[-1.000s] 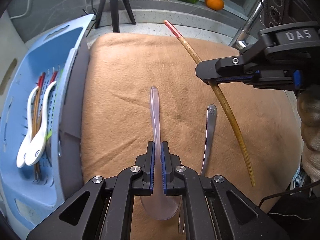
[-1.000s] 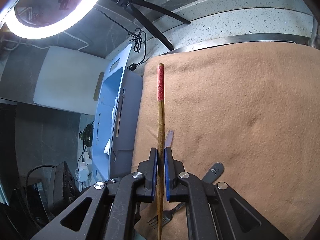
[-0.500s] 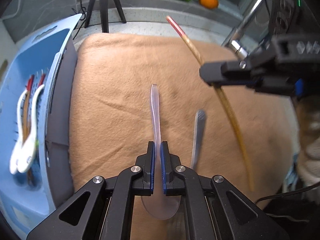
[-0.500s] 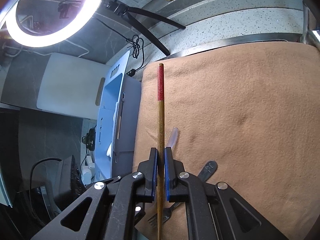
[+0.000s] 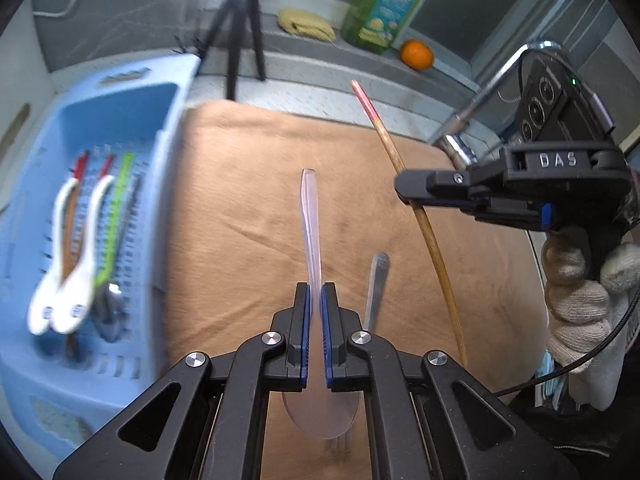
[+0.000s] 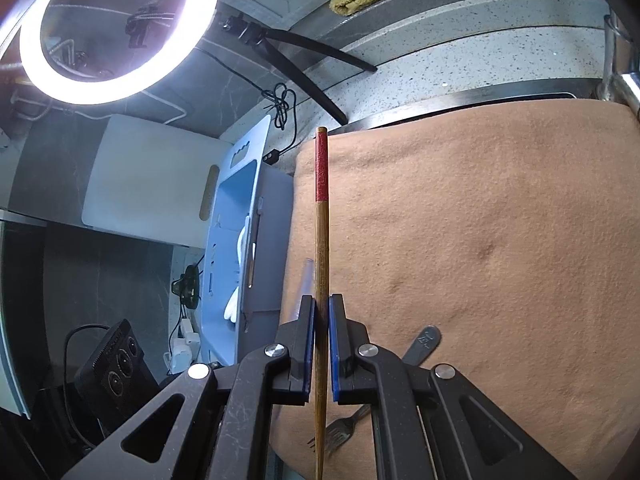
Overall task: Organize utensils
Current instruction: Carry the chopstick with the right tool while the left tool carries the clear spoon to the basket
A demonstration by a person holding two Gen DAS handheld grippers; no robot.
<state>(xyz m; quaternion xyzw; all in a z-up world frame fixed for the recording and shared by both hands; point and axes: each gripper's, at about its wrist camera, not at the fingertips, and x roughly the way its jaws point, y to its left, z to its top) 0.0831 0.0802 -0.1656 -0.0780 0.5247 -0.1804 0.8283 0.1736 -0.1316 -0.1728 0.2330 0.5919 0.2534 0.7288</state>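
Spoon (image 5: 311,240), clear plastic, stands at the frame's centre, clamped in our left gripper (image 5: 315,320); our right gripper (image 6: 318,336) pinches a chopstick (image 6: 321,240). A fork (image 5: 376,284) lies on the cloth (image 5: 248,208), basket (image 5: 168,152) at left.

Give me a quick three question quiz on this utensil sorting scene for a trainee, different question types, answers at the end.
1. True or false: the left claw is shut on a clear plastic spoon.
2. What does the right claw hold? A) metal fork B) red-tipped wooden chopstick C) white spoon
3. Which utensil lies on the tan cloth?

Key: 1 true. 2 B, the red-tipped wooden chopstick. 3 The silver metal fork.
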